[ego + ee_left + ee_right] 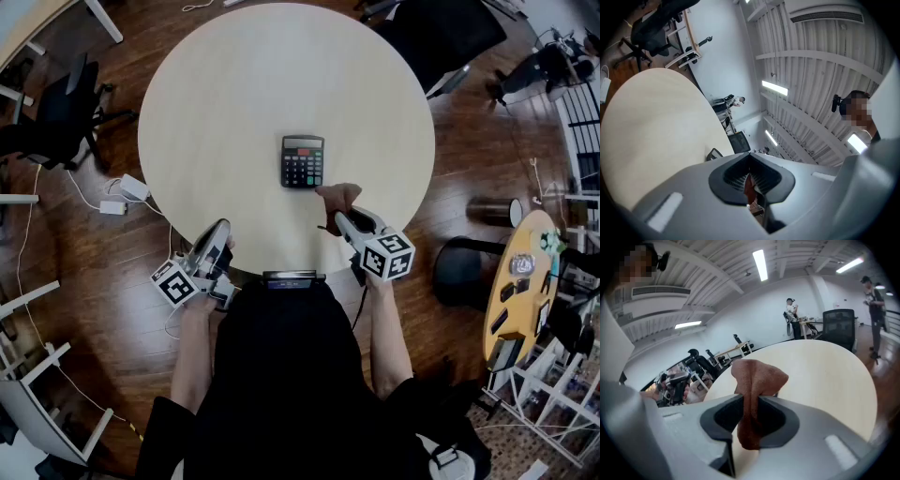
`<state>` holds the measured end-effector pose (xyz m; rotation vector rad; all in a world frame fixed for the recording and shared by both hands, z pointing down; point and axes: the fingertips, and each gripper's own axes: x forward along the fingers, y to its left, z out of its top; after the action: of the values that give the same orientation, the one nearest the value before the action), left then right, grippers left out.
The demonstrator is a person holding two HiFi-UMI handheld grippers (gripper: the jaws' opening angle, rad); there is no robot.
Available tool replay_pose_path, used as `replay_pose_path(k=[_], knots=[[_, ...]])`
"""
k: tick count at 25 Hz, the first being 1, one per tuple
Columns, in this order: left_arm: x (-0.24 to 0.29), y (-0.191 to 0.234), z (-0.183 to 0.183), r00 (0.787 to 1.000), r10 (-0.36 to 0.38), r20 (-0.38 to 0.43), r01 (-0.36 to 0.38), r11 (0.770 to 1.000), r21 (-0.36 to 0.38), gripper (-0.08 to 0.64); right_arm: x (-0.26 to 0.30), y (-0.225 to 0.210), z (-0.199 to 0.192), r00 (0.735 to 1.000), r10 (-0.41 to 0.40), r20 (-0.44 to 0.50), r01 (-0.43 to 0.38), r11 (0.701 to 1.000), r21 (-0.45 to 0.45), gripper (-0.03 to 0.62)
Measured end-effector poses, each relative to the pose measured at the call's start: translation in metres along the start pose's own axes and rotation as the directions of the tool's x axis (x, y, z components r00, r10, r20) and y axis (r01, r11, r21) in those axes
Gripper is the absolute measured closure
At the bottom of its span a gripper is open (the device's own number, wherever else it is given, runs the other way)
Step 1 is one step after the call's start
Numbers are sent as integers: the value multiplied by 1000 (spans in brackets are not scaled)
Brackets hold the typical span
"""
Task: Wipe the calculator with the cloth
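Observation:
A black calculator (pixel 302 161) lies flat near the middle of the round cream table (pixel 234 103). My right gripper (pixel 339 214) hovers over the table's near edge, just short of the calculator, shut on a brown cloth (pixel 339 197). In the right gripper view the cloth (pixel 754 385) is pinched between the jaws and bunches up above them. My left gripper (pixel 217 234) rests at the table's near left edge, shut with nothing in it; its jaws meet in the left gripper view (pixel 750 180).
Black office chairs (pixel 56 112) stand left of the table and another (pixel 441 37) at the back right. A power adapter and cables (pixel 127 192) lie on the wooden floor at left. A stool (pixel 464 267) and a cluttered shelf (pixel 525 281) are to the right.

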<state>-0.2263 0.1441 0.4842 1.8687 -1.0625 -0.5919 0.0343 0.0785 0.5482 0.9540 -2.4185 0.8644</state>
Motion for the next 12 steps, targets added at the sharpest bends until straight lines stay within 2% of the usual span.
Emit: replay_pose_path(k=[4,7,10,12], knots=[[51,10,-11,999,10,35,-9,1000,-28,569,32,-31,16,997,9,-81,-21,989,-148,502],[95,13,-14,996,-23,86,29,997,-68,563,57,-52,29,993,11,-120,-39,971,-236,502],[139,24,-11,993,-58,105,68,993,-94,535,73,-70,36,990,4,-138,-40,964,-261,502],[166,43,-5,993,-54,103,65,992,-110,510,80,-81,42,990,-8,-141,-28,969,-247,502]])
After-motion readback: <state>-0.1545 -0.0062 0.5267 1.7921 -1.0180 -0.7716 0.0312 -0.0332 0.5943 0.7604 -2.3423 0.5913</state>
